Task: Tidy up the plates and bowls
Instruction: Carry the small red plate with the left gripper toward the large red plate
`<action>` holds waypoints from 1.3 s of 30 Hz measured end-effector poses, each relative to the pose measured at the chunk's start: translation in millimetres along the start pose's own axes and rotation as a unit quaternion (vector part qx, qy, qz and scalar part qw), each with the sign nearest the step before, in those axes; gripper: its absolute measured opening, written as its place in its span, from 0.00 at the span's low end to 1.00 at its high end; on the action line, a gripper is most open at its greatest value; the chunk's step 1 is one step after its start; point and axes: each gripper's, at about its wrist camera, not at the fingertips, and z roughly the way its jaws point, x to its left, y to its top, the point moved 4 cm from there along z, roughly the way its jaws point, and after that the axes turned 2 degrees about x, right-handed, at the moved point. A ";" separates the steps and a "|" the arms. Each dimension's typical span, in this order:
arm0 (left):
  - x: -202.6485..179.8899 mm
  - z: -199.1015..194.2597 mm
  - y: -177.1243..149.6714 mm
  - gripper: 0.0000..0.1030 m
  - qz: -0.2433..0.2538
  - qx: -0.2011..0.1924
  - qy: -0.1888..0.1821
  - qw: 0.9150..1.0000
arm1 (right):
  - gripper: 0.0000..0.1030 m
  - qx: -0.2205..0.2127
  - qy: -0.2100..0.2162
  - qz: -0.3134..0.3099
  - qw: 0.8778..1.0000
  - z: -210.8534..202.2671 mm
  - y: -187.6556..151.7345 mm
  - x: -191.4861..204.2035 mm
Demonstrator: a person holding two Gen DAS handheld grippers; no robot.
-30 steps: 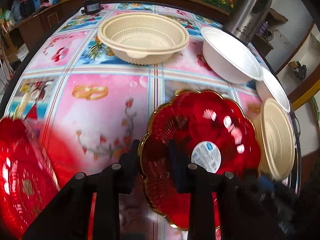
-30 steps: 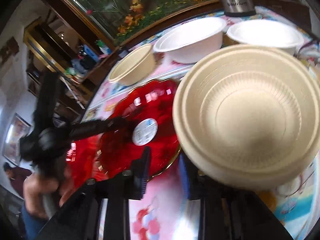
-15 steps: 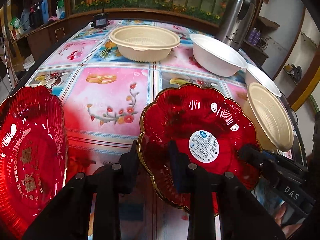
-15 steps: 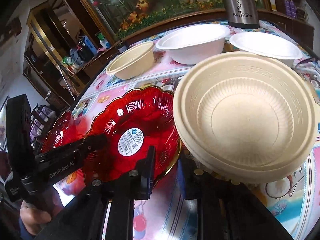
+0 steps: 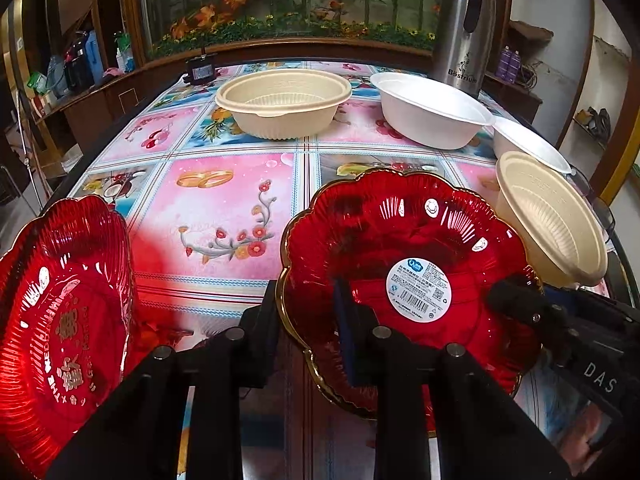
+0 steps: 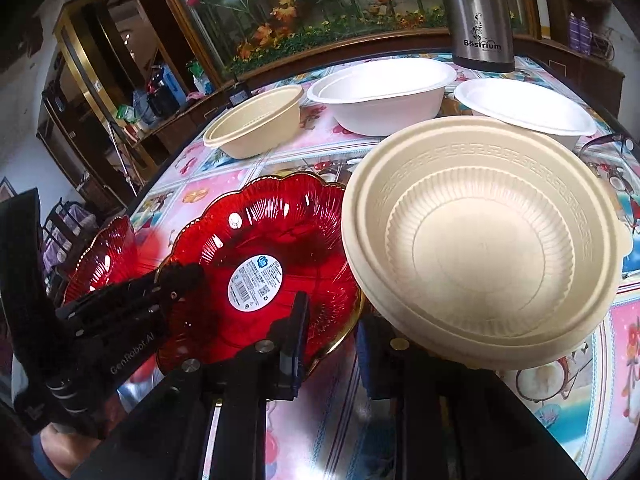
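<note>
Currently a red plate is gripped by its near rim in the left tongs, tilted up off the bench, with its label facing the camera. A beige bowl is held at its near rim by the right tongs, set narrow and just beside the plate on its right, and is tipped so that its inside faces the lens. Their jaws have just been opening slightly, with the bowl's rim between them. A second red plate lies to the left of the left tongs; another beige bowl and two white bowls stand well ahead, before a steel flask. Judged from this, the thin rim grips are the weak point: the tilted plate could pivot or slip from the pads, the bowl could drop if the right jaws ease further, and plate and bowl could knock together, being so close. Compared with a second ago, the left view has sharpened from blur, the plate sits more upright and steadier, and more of the second plate is seen.
</note>
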 end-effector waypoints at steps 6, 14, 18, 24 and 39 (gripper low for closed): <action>-0.8 -9.3 1.2 0.21 0.006 -0.026 0.013 1.000 | 0.20 -0.002 0.008 0.011 1.000 -0.3 1.6 -1.8; -0.9 -21.0 4.7 0.21 0.016 -0.066 0.041 0.997 | 0.19 -0.015 0.011 -0.013 1.000 -5.1 1.6 7.5; 1.1 -21.1 6.3 0.21 0.015 -0.069 0.042 0.997 | 0.19 -0.017 0.014 -0.012 1.000 -6.1 1.1 8.0; 0.6 -23.0 6.0 0.22 0.016 -0.076 0.046 0.996 | 0.19 -0.019 0.019 -0.013 1.000 -7.9 1.1 8.5; 5.3 -40.7 2.2 0.22 0.013 -0.095 0.062 0.993 | 0.19 -0.039 0.035 -0.028 0.998 -17.8 1.3 15.4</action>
